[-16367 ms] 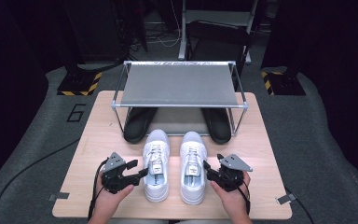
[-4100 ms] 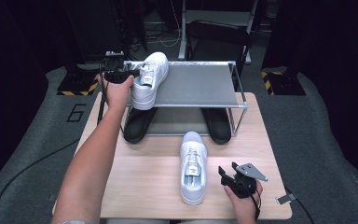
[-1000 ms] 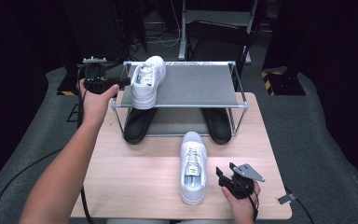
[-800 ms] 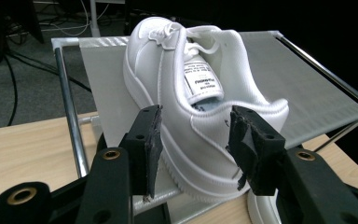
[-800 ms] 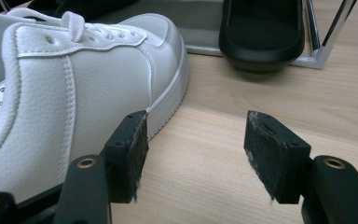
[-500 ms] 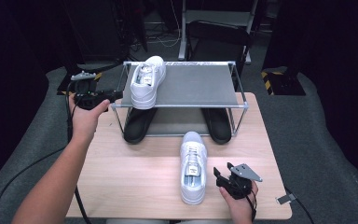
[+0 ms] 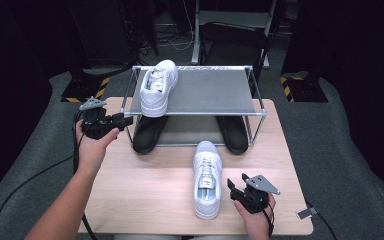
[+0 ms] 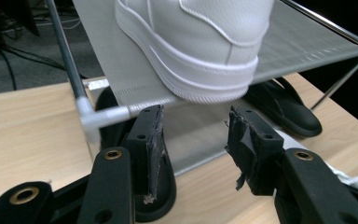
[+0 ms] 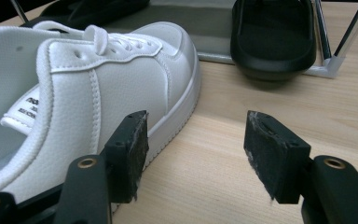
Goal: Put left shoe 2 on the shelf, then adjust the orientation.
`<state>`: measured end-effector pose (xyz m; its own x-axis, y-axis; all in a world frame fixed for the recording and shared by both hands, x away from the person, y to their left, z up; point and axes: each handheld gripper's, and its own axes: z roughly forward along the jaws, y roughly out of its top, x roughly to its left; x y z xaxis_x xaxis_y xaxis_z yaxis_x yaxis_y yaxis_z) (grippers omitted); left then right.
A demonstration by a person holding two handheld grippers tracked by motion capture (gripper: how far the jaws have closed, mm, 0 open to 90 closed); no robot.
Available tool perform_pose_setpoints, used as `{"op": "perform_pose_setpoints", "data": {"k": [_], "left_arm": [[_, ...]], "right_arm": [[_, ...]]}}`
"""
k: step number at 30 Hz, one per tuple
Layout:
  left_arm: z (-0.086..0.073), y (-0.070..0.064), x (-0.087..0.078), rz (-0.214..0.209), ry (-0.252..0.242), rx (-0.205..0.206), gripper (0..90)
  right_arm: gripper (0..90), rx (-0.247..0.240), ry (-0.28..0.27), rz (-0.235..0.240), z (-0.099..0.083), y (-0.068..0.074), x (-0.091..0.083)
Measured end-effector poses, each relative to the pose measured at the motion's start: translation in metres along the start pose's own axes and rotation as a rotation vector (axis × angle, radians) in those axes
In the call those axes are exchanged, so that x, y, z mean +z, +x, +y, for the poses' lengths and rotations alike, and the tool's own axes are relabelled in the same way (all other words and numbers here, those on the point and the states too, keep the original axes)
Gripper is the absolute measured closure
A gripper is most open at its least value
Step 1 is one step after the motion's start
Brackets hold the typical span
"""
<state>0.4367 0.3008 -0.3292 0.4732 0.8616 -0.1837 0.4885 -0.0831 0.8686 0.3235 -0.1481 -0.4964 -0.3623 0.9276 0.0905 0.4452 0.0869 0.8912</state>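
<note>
The left hand-held gripper (image 7: 122,120) released the white sneaker (image 7: 156,88), withdrawing.

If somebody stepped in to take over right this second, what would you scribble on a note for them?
Left gripper: open, holding nothing, beside the rack's front-left corner.
Right gripper: open, holding nothing, beside the heel of the white sneaker on the table.
Done: one white sneaker on the rack's top shelf, at its left end.
Left: probably shelve the second sneaker beside it.
Black slippers lie underneath.
</note>
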Motion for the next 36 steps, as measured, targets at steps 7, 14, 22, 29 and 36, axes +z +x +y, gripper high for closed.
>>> {"op": "perform_pose_setpoints", "data": {"k": [7, 14, 22, 29, 36], "left_arm": [[-0.026, -0.004, 0.004, 0.014, 0.021, 0.034, 55.1], [-0.051, -0.004, 0.010, -0.003, 0.012, 0.029, 57.8], [-0.076, -0.007, 0.011, -0.017, 0.003, 0.004, 55.7], [-0.088, -0.010, 0.011, -0.010, 0.004, 0.006, 53.3], [-0.096, -0.013, 0.010, 0.004, 0.019, 0.032, 53.1]], "right_arm": [[39.4, -0.006, -0.038, 0.049, 0.012, 0.010, -0.006], [40.3, -0.047, -0.040, 0.067, 0.016, 0.021, -0.007], [44.7, -0.019, -0.070, 0.095, 0.021, 0.024, -0.010], [48.3, -0.032, -0.058, 0.134, 0.024, 0.030, -0.006], [49.2, -0.071, -0.033, 0.145, 0.026, 0.039, -0.002]]}}
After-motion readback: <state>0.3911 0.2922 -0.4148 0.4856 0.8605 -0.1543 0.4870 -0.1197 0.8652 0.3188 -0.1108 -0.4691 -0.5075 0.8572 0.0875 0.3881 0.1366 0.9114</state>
